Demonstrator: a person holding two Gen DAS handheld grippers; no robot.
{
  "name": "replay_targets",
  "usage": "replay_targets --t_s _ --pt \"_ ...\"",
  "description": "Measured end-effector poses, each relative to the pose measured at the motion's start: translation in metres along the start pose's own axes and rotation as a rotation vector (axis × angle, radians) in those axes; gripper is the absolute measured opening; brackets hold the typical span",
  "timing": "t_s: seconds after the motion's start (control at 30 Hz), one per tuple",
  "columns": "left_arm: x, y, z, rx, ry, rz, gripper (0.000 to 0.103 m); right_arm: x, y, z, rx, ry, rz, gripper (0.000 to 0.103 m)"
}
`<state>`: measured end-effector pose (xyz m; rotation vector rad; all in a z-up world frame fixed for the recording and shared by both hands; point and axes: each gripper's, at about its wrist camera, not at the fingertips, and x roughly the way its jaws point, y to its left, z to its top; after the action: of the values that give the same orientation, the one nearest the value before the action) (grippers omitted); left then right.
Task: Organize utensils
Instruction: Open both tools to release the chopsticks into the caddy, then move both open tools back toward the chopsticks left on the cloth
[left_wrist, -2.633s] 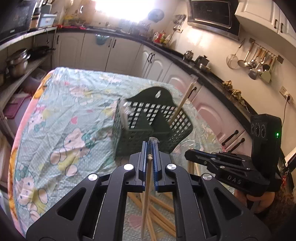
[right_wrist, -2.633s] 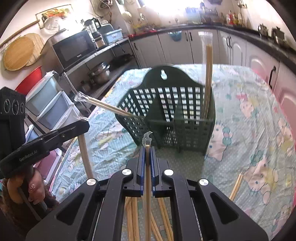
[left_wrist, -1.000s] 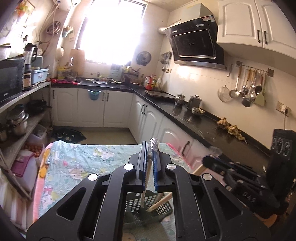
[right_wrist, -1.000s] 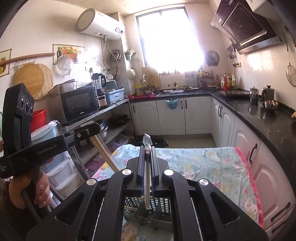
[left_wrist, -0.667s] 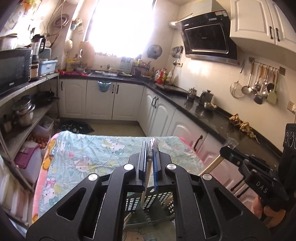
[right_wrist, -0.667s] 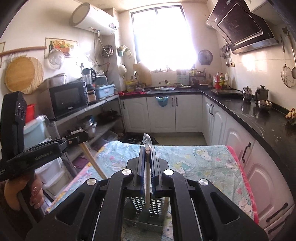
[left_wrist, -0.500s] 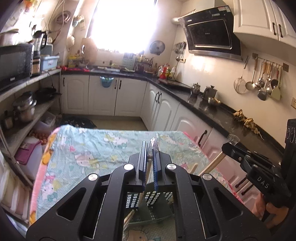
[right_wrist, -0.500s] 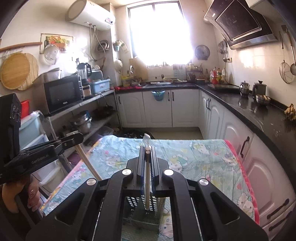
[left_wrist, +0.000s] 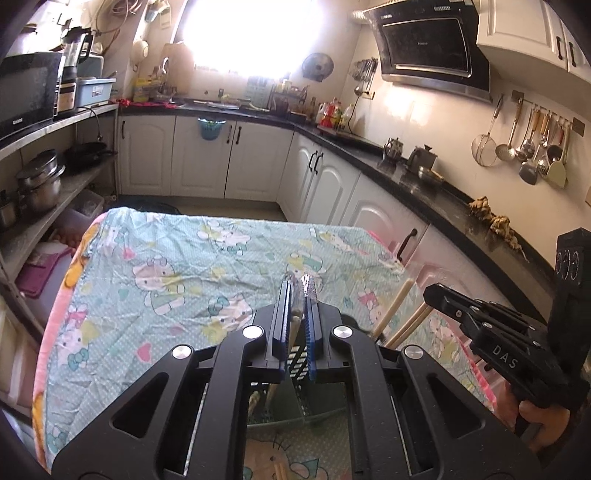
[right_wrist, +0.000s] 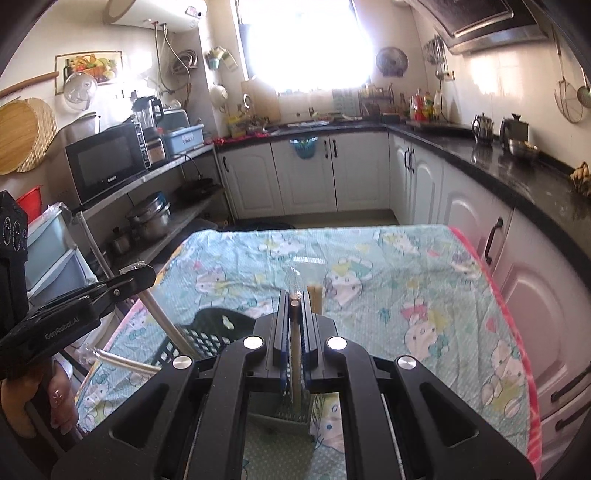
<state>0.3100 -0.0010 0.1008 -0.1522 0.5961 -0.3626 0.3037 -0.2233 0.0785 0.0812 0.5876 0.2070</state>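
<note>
Now both claws are clenched, each on a wrapped pair of wooden chopsticks. The left claw (left_wrist: 297, 301) pinches its chopsticks (left_wrist: 295, 321) between the blue pads, the clear wrapper tip (left_wrist: 308, 290) sticking up past them, and the sticks run down toward the dark green utensil basket (left_wrist: 295, 360) seen through the claw's frame directly below. In the right wrist view the right claw (right_wrist: 294, 308) grips its own chopsticks (right_wrist: 295, 354) upright, their lower ends reaching down into the mesh basket (right_wrist: 207, 338). Another pair (right_wrist: 315, 297) stands in the basket just beside the right claw's fingers, and one more wrapped pair (right_wrist: 122, 362) pokes out of the basket's left side at a slant. The basket sits on the bench (left_wrist: 177, 258), which is covered by a turquoise cartoon-print cloth. From the left wrist view the right claw's body (left_wrist: 491, 339) shows at the right edge with a hand (left_wrist: 543, 424) under it. The left claw's body (right_wrist: 70, 306) appears at the left of the right wrist view, its chopsticks (right_wrist: 162, 321) slanting down into the basket.
</note>
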Motion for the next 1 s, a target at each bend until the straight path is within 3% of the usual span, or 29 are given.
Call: replay_targets --t_s 0.1,0.17,0.4,0.57,0.67,1.0 --pt "0.003 0.002 -0.005 -0.003 0.020 0.010 0.011 0.000 -0.003 -0.004 0.010 0.008 -0.006 0.011" --pt "0.004 0.004 -0.008 -0.007 0.032 0.019 0.025 -0.001 -0.006 -0.006 0.027 0.016 0.001 0.019" --pt "-0.003 0.010 -0.012 -0.024 0.037 0.046 0.053 -0.009 -0.011 -0.009 0.035 0.019 0.002 0.030" --pt "-0.018 0.012 -0.009 -0.034 0.020 0.061 0.083 -0.022 -0.013 -0.009 0.035 0.006 0.003 0.041" --pt "-0.029 0.013 -0.006 -0.039 0.008 0.068 0.093 -0.030 -0.013 -0.007 0.035 -0.001 0.004 0.048" --pt "-0.059 0.011 -0.009 -0.041 -0.022 0.093 0.093 -0.058 -0.005 -0.014 -0.006 -0.023 0.014 0.062"
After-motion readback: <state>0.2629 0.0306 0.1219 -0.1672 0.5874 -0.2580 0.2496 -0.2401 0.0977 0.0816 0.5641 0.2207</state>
